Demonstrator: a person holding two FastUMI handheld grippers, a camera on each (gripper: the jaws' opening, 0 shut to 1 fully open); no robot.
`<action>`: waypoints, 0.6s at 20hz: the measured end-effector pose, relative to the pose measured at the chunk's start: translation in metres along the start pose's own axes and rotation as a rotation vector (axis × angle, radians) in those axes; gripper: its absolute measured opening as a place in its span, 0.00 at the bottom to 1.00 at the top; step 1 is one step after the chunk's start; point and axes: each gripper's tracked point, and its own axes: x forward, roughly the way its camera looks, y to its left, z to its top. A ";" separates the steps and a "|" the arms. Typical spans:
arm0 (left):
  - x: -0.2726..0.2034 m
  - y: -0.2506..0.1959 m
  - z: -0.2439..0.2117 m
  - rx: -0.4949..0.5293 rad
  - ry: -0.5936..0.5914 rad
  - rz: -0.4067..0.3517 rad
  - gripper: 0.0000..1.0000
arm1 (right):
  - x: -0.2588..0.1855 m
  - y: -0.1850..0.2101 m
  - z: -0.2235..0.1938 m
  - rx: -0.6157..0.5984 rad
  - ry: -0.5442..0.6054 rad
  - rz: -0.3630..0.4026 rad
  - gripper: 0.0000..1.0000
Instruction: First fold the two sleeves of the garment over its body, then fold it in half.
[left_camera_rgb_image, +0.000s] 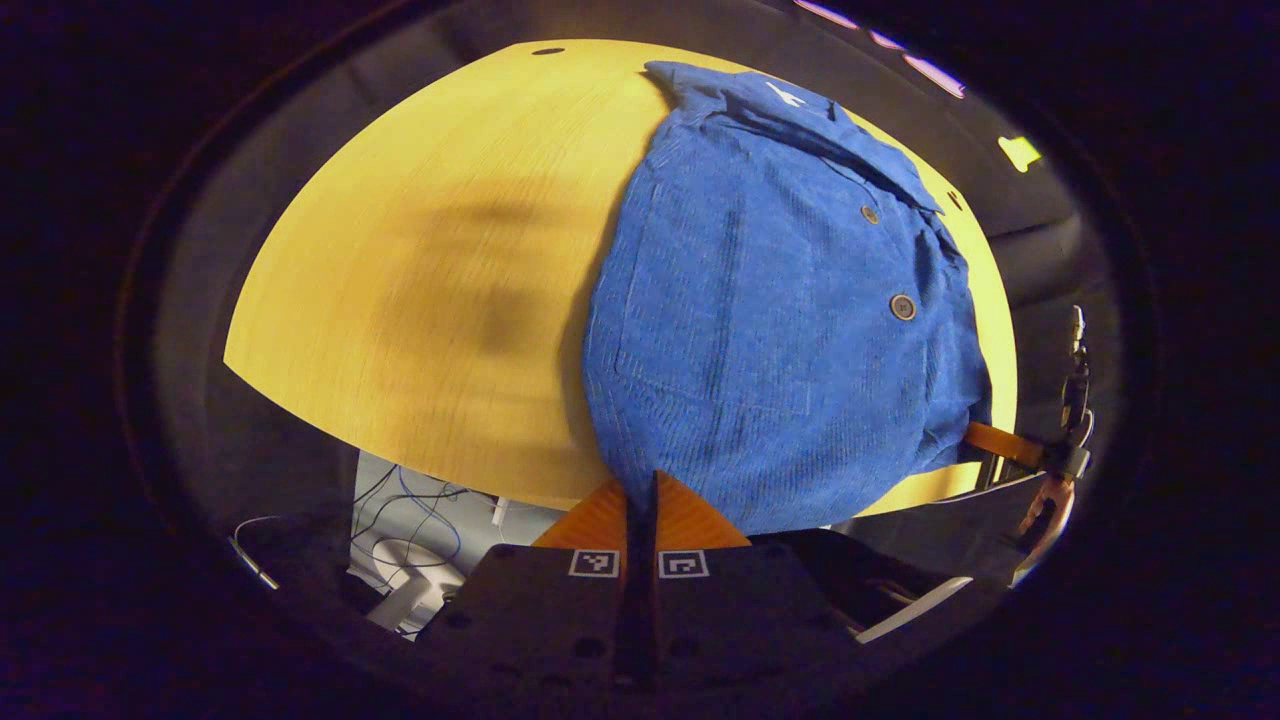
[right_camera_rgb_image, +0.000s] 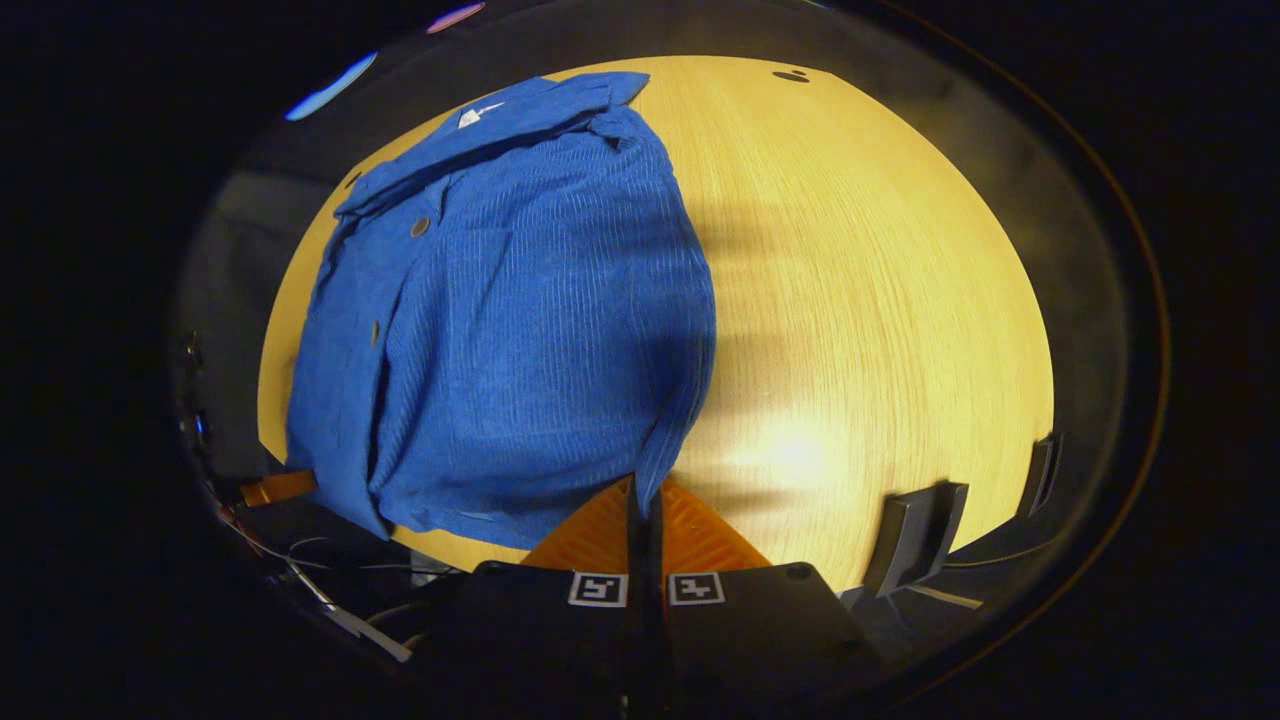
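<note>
A blue corduroy shirt (left_camera_rgb_image: 770, 320) lies buttoned side up on the yellow wooden table (left_camera_rgb_image: 420, 300), collar (left_camera_rgb_image: 790, 110) at the far end and its sides tucked in over the body. My left gripper (left_camera_rgb_image: 641, 492) is shut, its fingertips pinching the near hem at one corner. In the right gripper view the shirt (right_camera_rgb_image: 520, 330) fills the left half of the table (right_camera_rgb_image: 880, 300), and my right gripper (right_camera_rgb_image: 643, 495) is shut on the other near hem corner. Each view also shows the other gripper's finger at the far corner: right one (left_camera_rgb_image: 1003, 443), left one (right_camera_rgb_image: 278, 488).
Below the table's near edge hang loose cables and a white object (left_camera_rgb_image: 415, 550). Dark brackets (right_camera_rgb_image: 915, 535) stand at the table edge on the right. Bare tabletop stretches on both sides of the shirt.
</note>
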 end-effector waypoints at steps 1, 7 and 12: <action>-0.009 -0.004 0.009 0.006 -0.025 -0.017 0.00 | -0.008 0.002 0.007 0.022 -0.020 0.009 0.01; -0.078 -0.019 0.078 0.034 -0.191 -0.141 0.00 | -0.079 0.032 0.074 0.038 -0.217 0.060 0.01; -0.131 -0.024 0.135 0.108 -0.322 -0.178 0.00 | -0.151 0.061 0.141 -0.069 -0.416 0.064 0.01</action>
